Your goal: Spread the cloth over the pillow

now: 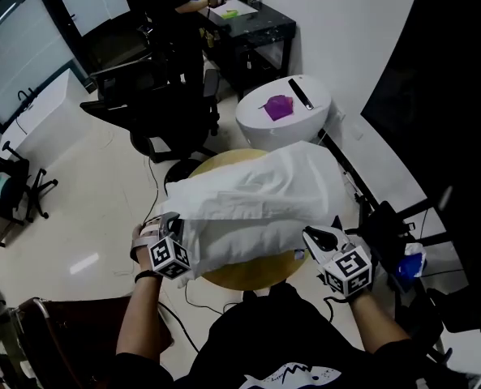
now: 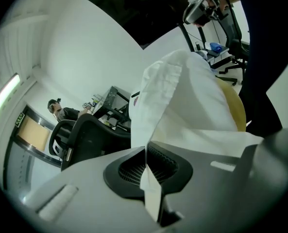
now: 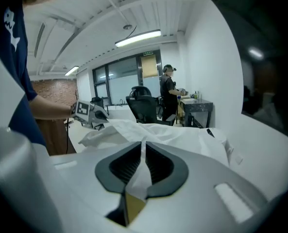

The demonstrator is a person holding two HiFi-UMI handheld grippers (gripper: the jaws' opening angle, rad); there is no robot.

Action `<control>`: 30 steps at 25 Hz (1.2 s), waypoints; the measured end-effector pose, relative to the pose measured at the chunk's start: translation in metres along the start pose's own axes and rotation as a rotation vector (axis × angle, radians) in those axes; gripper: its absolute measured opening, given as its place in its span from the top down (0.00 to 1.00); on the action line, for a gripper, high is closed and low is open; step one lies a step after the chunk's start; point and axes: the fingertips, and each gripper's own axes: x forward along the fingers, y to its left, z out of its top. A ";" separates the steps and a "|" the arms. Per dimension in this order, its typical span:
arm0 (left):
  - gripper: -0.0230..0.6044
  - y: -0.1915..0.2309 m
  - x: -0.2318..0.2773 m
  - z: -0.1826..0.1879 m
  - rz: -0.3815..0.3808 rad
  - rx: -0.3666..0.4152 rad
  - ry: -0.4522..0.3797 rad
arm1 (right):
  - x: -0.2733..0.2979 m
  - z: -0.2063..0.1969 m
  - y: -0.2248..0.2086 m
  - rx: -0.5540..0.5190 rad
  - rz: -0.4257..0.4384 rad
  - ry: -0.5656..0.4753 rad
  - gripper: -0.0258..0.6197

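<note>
A white cloth point(image 1: 256, 197) lies rumpled over a bulky pillow shape on a round yellow table point(image 1: 248, 275); the pillow itself is hidden beneath it. My left gripper point(image 1: 173, 224) is at the cloth's near left corner, and in the left gripper view point(image 2: 146, 152) its jaws are shut with a strip of cloth point(image 2: 182, 96) pinched between the pads. My right gripper point(image 1: 321, 238) is at the near right edge. In its own view point(image 3: 144, 152), a fold of cloth point(image 3: 182, 137) is caught between its pads. Each gripper shows in the other's view: the right point(image 2: 199, 6), the left point(image 3: 91, 114).
Beyond the table stands a white round stool point(image 1: 305, 116) with a purple object point(image 1: 279, 106) on it. Black office chairs point(image 1: 159, 104) and a black desk point(image 1: 252, 31) are further back, where a person point(image 3: 168, 89) stands. A black stand with a blue item point(image 1: 410, 262) is at my right.
</note>
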 end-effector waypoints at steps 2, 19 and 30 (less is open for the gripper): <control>0.96 0.014 -0.013 0.006 0.033 0.014 -0.010 | 0.007 -0.008 -0.001 -0.043 -0.012 0.039 0.86; 0.96 0.072 -0.108 0.071 0.169 0.012 -0.146 | 0.048 -0.108 -0.101 -0.625 -0.356 0.430 0.58; 0.96 0.071 -0.105 0.054 0.156 -0.009 -0.101 | 0.045 -0.074 -0.141 -0.712 -0.433 0.361 0.94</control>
